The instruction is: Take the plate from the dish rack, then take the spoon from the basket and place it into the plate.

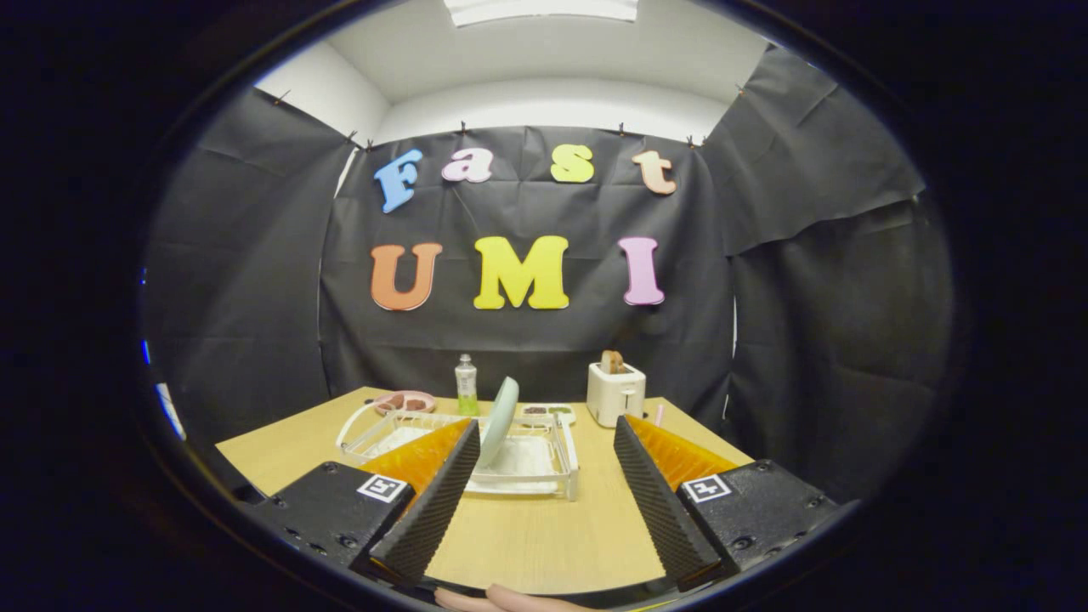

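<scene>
Nearest the camera, a sliver of a hand (510, 600) at the base of the gripper (544, 480), its 2 fingers spread wide and holding nothing, with bare tabletop (527, 535) between them. Just ahead, toward the middle of the tabletop, a white wire dish rack (544, 463) with the pale green plate (499, 410) standing on edge in it, tilted a little, its lower part hidden behind the left finger. Step 1 of the task in hand, by the look of it: plate not yet taken, gripper aimed at the rack but well short of contact. Along the far edge of the tabletop, a pink dish (406, 401) with something dark in it, a clear bottle (466, 386), a small white tray (548, 412) and a white toaster (615, 393) with a slice of bread standing in its slot. Just right of the toaster, a thin pink object, too small to identify. No basket or spoon made out with any certainty from here. Next move, as a judgement: advance toward the rack, bring the open fingers to either side of the plate's upper rim, close on the thin edge squarely, then lift clear of the wires before setting it flat. Likely a slippery, narrow hold, so a firm central grasp seems wise.
</scene>
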### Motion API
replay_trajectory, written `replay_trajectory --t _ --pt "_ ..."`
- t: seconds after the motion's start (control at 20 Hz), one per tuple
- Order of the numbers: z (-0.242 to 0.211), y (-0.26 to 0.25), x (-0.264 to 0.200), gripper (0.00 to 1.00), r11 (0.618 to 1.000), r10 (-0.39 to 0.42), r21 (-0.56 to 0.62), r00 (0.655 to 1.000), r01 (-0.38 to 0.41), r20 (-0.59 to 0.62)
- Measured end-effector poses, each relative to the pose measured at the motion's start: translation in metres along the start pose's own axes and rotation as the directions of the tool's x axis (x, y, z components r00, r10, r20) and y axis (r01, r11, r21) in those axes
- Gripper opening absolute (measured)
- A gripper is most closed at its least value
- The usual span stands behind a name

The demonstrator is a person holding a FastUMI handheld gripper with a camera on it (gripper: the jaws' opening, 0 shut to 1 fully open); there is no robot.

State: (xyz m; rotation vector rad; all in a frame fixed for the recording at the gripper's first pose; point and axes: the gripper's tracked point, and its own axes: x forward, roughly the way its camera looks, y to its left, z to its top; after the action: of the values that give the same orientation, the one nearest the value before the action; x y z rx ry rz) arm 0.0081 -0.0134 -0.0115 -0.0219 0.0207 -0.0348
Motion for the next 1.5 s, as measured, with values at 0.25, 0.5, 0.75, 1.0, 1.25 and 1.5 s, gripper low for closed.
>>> replay_trajectory --t 0.25,0.5,0.75,1.0,1.25,1.5 --pt "0.014 0.001 0.023 1.0 1.0 0.0 -0.019 1.0 0.0 -0.011" --pt "0.027 0.013 0.075 1.0 0.993 0.052 -0.102 0.994 -0.062 -0.099" --pt "0.024 0.025 0.149 1.0 0.976 0.066 -0.181 0.96 -0.118 -0.271" --pt "0.018 0.052 0.226 1.0 0.967 0.091 -0.176 0.892 -0.186 -0.443" --pt "0.009 0.071 0.278 0.91 0.966 0.063 -0.163 0.792 -0.202 -0.608" --pt "-0.007 0.066 0.312 0.62 0.967 -0.053 -0.206 0.67 -0.151 -0.74"
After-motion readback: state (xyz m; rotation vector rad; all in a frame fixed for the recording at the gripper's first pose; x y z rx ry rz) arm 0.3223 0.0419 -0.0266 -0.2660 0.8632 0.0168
